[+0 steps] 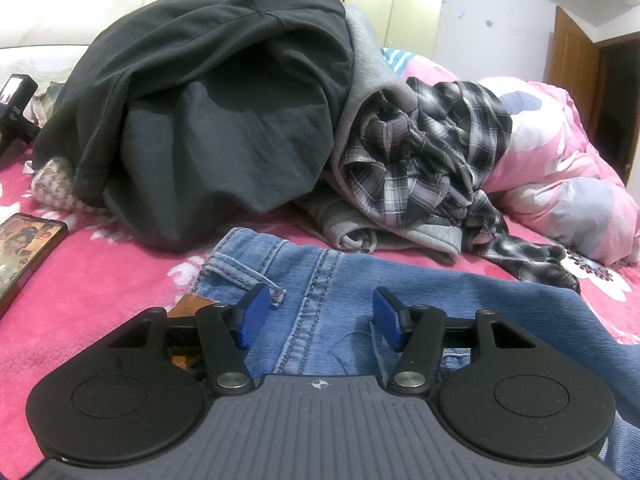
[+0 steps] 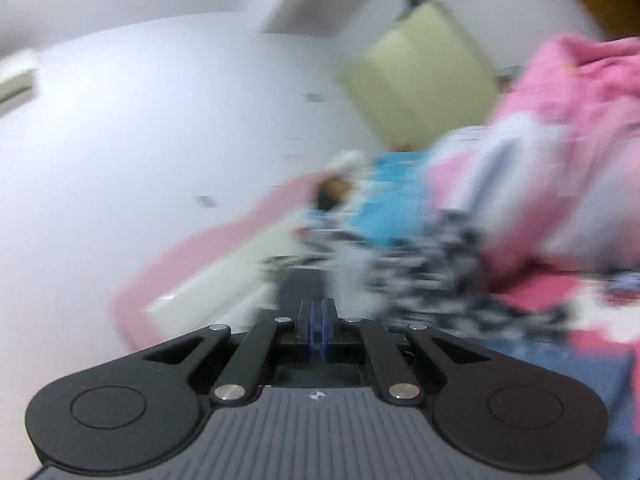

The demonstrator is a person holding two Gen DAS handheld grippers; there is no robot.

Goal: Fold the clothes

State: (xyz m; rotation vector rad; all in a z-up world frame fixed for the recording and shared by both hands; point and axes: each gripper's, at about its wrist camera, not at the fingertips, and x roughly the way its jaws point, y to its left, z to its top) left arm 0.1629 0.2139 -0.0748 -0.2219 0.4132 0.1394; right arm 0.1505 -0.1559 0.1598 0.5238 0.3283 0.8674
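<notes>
Two grippers in play. Left gripper (image 1: pixel 320 314) sits low over the blue jeans (image 1: pixel 400 292), jaws apart, blue pads (image 1: pixel 253 318) either side of the seam; fabric lies between and under them, but the pads don't look pressed on it. Jeans lie spread flat on the pink blanket (image 1: pixel 100 300), just in front of the clothes pile. Brown tag or patch peeks out under the left finger, can't tell what it is. Phone (image 1: pixel 24 256) lies on the blanket at left edge, screen lit. Behind the jeans: dark grey garment (image 1: pixel 208 120) heaped high, grey hoodie (image 1: pixel 360 92) under and beside it, plaid shirt (image 1: pixel 432 152) crumpled to the right, touching the hoodie. Pink quilt (image 1: pixel 560 176) bunched further right. Pale cabinet (image 1: pixel 392 12) against the back wall.

Right gripper (image 2: pixel 317 330) has its jaws fully together, nothing visible between the pads. Its view is heavily motion-blurred: plaid smear, pink bedding, white wall (image 2: pixel 160 120).
</notes>
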